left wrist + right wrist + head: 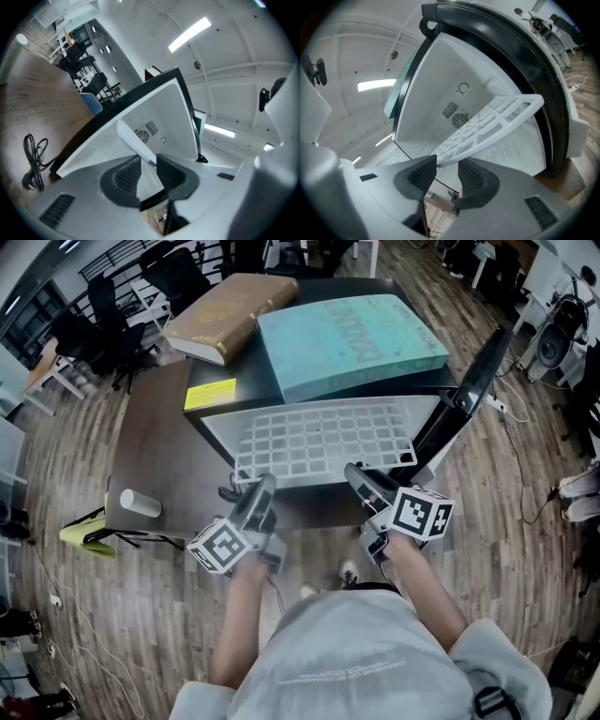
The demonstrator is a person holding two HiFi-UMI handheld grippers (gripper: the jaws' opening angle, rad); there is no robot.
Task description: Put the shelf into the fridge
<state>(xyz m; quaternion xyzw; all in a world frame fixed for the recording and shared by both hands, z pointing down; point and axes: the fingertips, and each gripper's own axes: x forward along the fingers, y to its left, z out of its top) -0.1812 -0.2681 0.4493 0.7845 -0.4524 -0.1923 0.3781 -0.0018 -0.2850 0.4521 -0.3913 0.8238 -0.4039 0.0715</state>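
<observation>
A white grid shelf (323, 439) lies level, half inside the open mini fridge (234, 371), with its near edge sticking out toward me. My left gripper (261, 486) is shut on that edge at the left corner, and my right gripper (359, 474) is shut on it at the right corner. In the left gripper view the shelf (133, 140) shows edge-on, running back from between the jaws of the gripper (149, 176) into the white fridge cavity (164, 112). In the right gripper view the shelf (487, 129) slants from the gripper (447, 176) toward the back wall (454, 84) with its fan grille.
The black fridge door (473, 390) stands open on the right. A brown book (225, 310) and a teal book (347, 334) lie on the fridge top, beside a yellow note (210, 393). A white cylinder (141, 503) lies on the brown board at left. A black cable (33, 159) is coiled there.
</observation>
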